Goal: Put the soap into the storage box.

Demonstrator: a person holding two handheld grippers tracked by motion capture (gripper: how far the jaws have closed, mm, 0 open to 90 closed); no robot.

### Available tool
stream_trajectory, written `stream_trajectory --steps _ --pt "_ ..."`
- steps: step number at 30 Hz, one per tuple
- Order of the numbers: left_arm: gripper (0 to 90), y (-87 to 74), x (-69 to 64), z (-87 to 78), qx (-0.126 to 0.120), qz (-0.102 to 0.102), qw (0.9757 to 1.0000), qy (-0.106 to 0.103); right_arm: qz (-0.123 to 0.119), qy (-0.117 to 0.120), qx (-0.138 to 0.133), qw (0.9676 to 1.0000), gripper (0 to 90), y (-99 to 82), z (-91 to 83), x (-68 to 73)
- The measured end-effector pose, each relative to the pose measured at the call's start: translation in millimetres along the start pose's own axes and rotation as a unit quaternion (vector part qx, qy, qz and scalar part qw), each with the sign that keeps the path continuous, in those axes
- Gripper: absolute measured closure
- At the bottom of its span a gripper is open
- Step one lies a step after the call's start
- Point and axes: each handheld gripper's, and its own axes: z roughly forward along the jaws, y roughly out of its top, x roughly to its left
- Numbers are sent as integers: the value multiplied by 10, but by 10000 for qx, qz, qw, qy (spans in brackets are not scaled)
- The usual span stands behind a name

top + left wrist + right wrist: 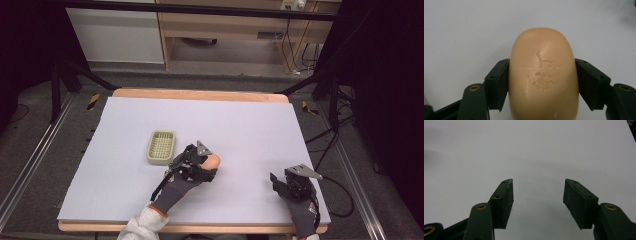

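White table (240,125) from high view: our left gripper (214,161) holds the soap bar (213,160) right of the soap dish (161,147). Left gripper view: pads (503,82) clamp both soap flanks. Right gripper view: our right gripper (537,195) gapes wide.

You've got a smooth, waxy bar of soap (542,75) with a stamped mark, matt black plastic pads (500,85), a ribbed plastic soap dish (161,147), and a matt white table (240,125) edged in wood.
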Motion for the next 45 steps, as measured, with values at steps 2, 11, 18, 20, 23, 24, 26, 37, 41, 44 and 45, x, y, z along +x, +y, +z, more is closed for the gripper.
stream_trajectory --steps 2,11,18,20,23,24,26,37,41,44,45 --pt "316 -5 21 -23 -16 -17 10000 -4 -8 -12 -9 10000 412 0 2 -4" --pt "316 -46 108 -146 -43 -40 10000 54 -17 -37 -6 10000 411 -2 2 -7" --pt "316 -101 200 -246 -86 -123 9998 92 -5 -41 11 10000 411 -3 1 -8" --pt "316 -117 225 -269 -98 -154 9998 112 -8 -47 11 10000 411 -3 2 -7" --pt "316 -139 260 -295 -97 -173 9997 147 -6 -46 9 10000 412 -3 0 -8" --pt "316 -149 275 -305 -102 -166 9997 164 -10 -46 9 10000 412 -4 0 -8" --pt "316 -173 306 -324 -107 -194 9996 184 -11 -46 11 10000 412 -4 1 -8" --pt "316 -220 476 -461 -200 -376 9986 324 -43 -51 3 10000 410 -8 8 -4" --pt "316 -228 545 -513 -274 -481 9978 374 -30 -45 0 10000 410 -7 2 -6" --pt "316 -231 589 -539 -324 -570 9970 415 -29 -46 -3 10000 409 -7 4 -7" --pt "316 -230 602 -547 -331 -584 9968 434 -28 -42 -2 10000 409 -7 5 -6"
